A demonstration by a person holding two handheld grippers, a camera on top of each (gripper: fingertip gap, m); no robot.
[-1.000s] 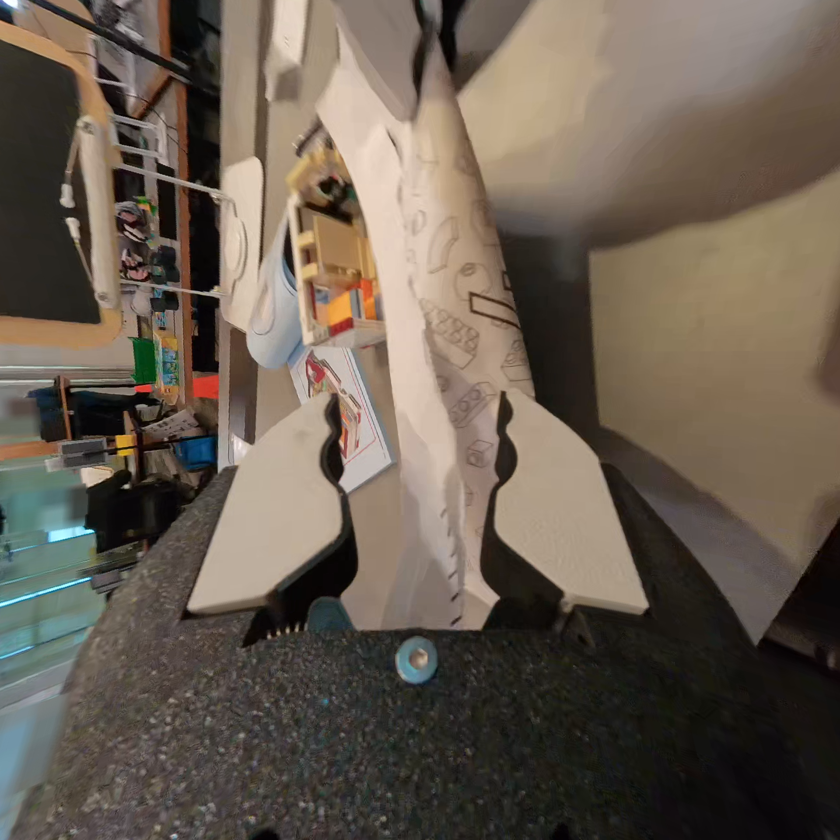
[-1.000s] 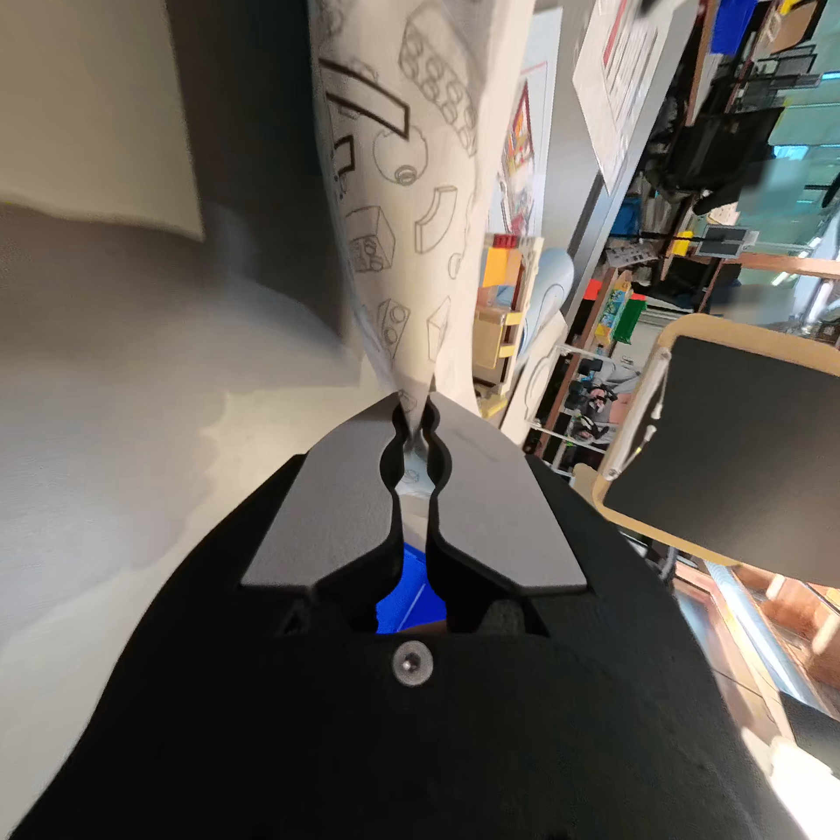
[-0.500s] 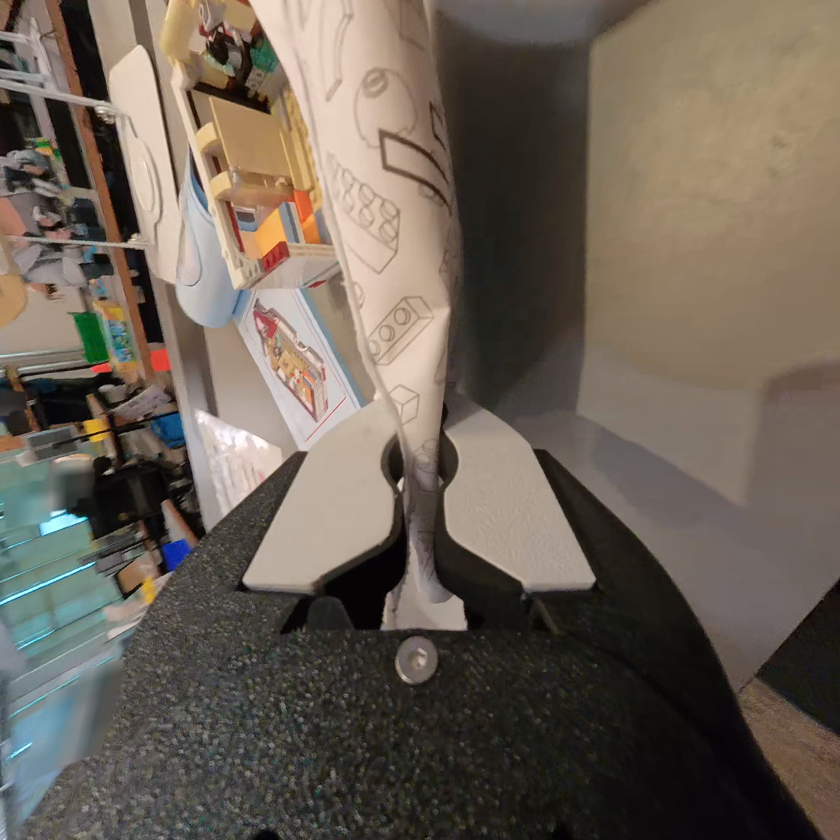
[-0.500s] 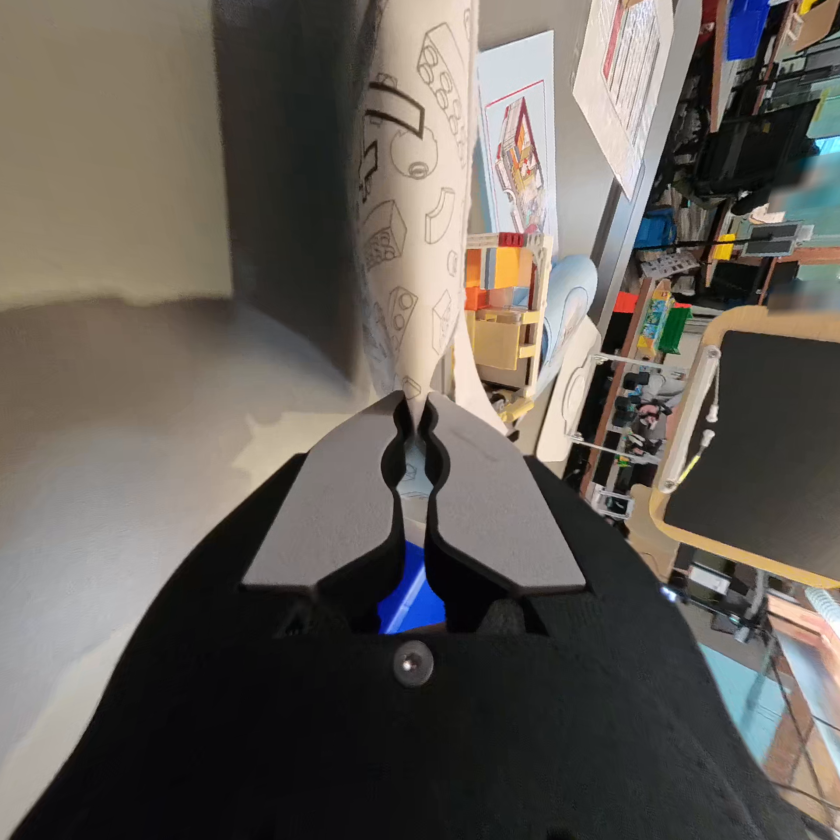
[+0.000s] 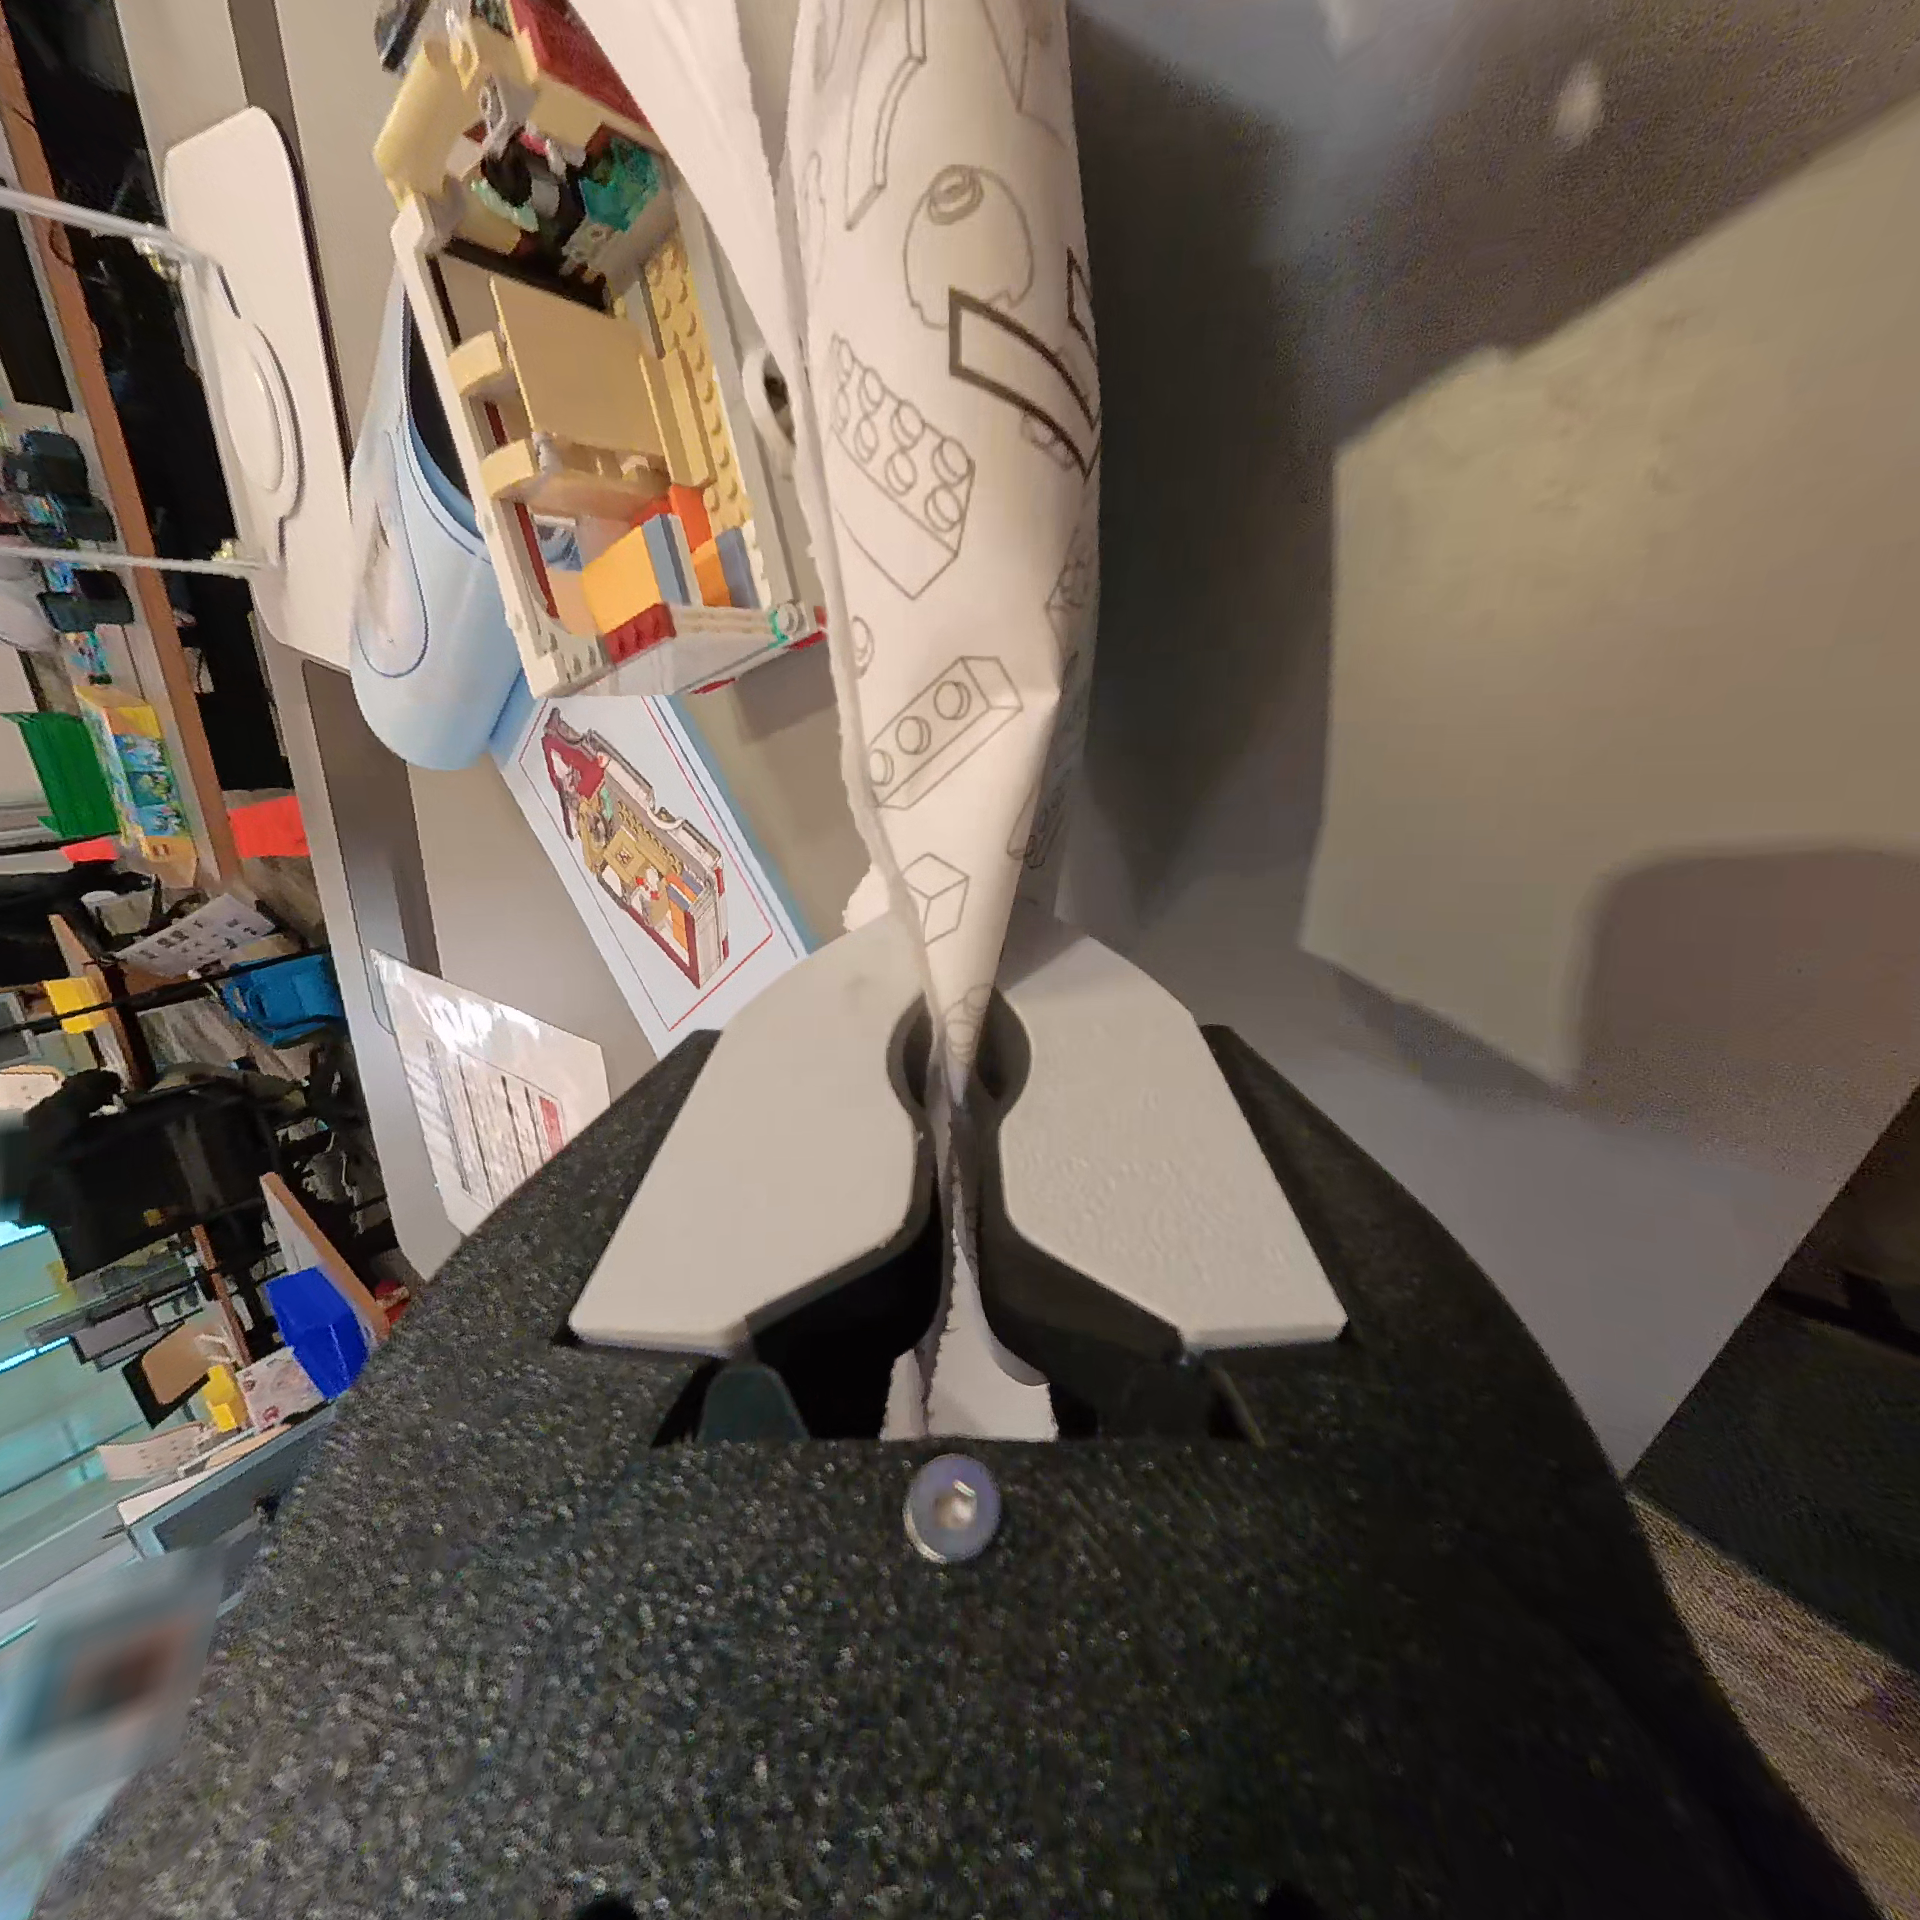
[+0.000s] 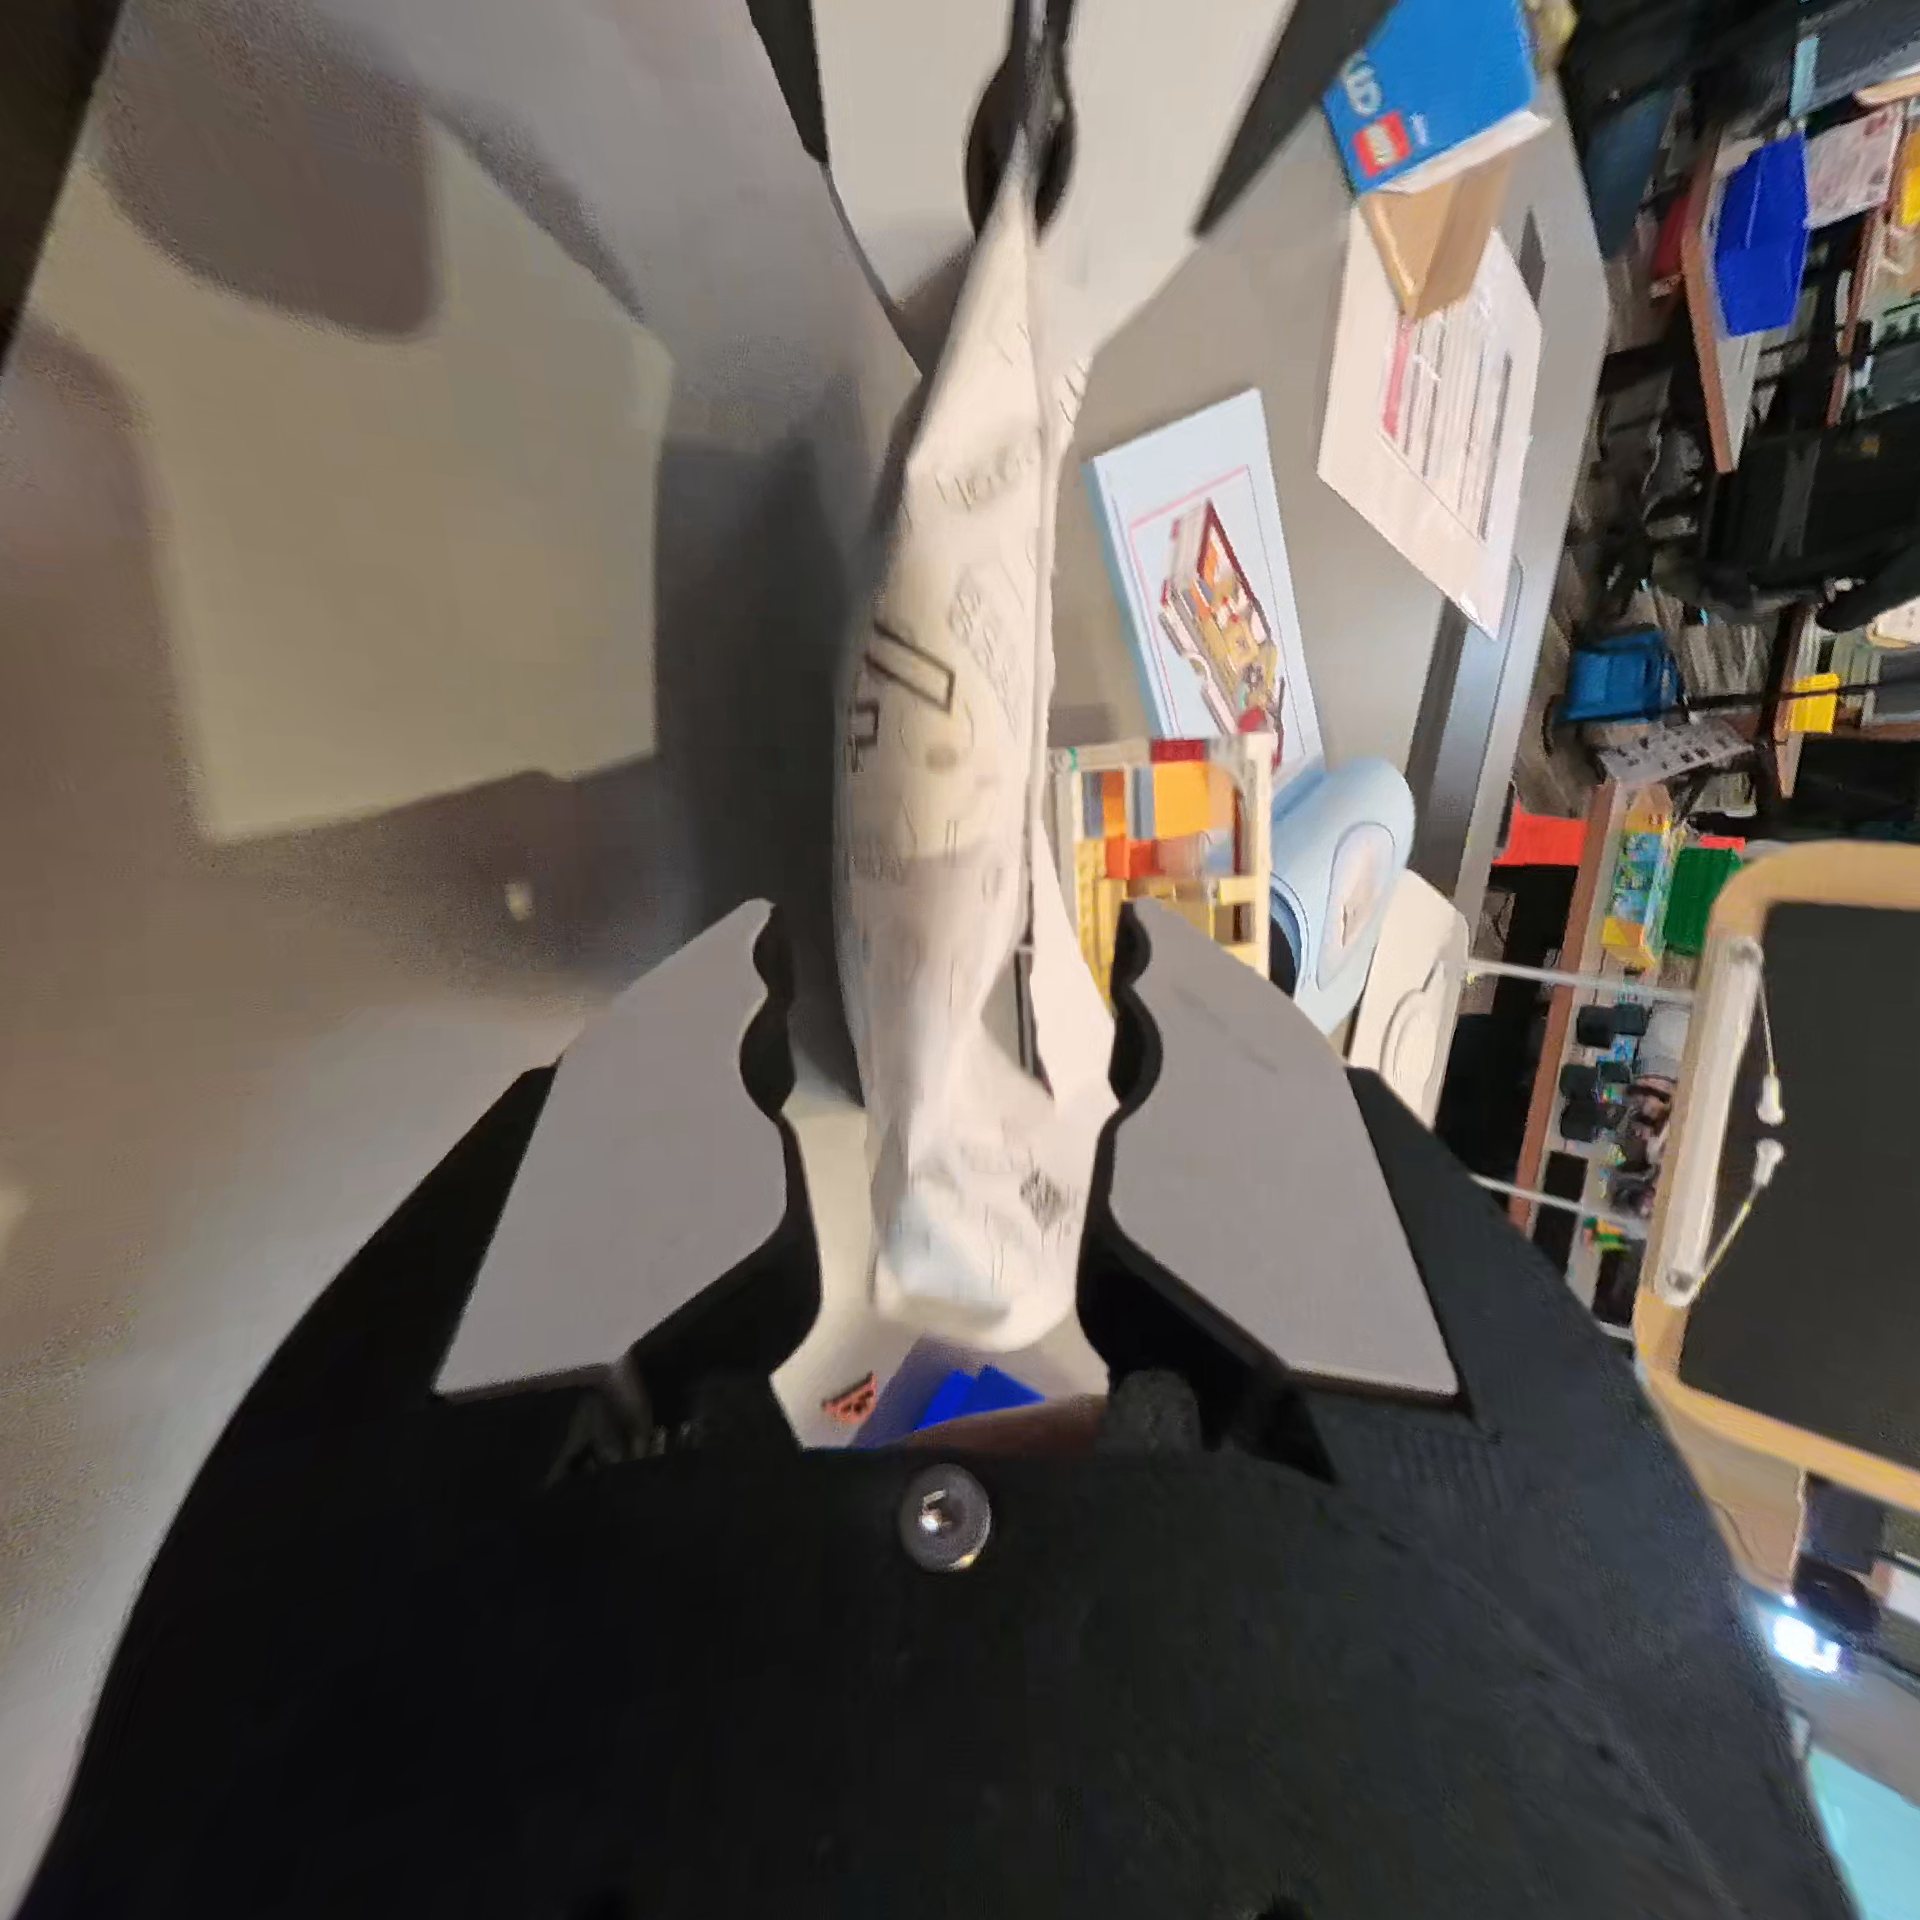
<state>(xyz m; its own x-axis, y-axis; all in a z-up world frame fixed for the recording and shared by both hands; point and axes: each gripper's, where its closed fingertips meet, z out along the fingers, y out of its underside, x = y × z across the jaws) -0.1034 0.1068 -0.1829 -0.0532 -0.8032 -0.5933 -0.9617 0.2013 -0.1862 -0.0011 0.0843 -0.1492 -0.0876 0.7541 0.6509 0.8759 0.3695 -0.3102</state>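
1. In the left wrist view, toward 9 o'clock, shelving and clutter fill the room's edge, with a blue bin (image 5: pixel 312 1335) low at 8 o'clock.
2. Toward 10 o'clock stands a brick-built model (image 5: pixel 592 416) in tan, orange and red, with a pale blue rounded object (image 5: pixel 416 623) touching its left side and an instruction booklet (image 5: pixel 644 842) lying on the grey table (image 5: pixel 499 914) just below.
3. At centre, the left gripper (image 5: pixel 961 997) has its white fingers (image 5: pixel 800 1122) pressed together on the end of a white paper bag (image 5: pixel 935 540) printed with outline drawings of bricks; the bag rises toward 12 o'clock from the tips and its torn edge pokes out behind them.
4. Toward 3 o'clock, a beige panel (image 5: pixel 1558 623) stands on the table.
5. In the right wrist view, the same beige panel (image 6: pixel 395 582) lies toward 9 o'clock.
6. At centre, the right gripper (image 6: pixel 945 935) stands with its grey fingers (image 6: pixel 644 1143) wide apart; the paper bag (image 6: pixel 956 790) hangs between them, blurred, and neither pad visibly presses on it.
7. At 12 o'clock the left gripper (image 6: pixel 1023 135) pinches the bag's far end.
8. Toward 2 o'clock lie the booklet (image 6: pixel 1205 582), a printed sheet (image 6: pixel 1444 416) and a blue box (image 6: pixel 1434 94); the model (image 6: pixel 1174 831) sits at 3 o'clock, beside the right finger.
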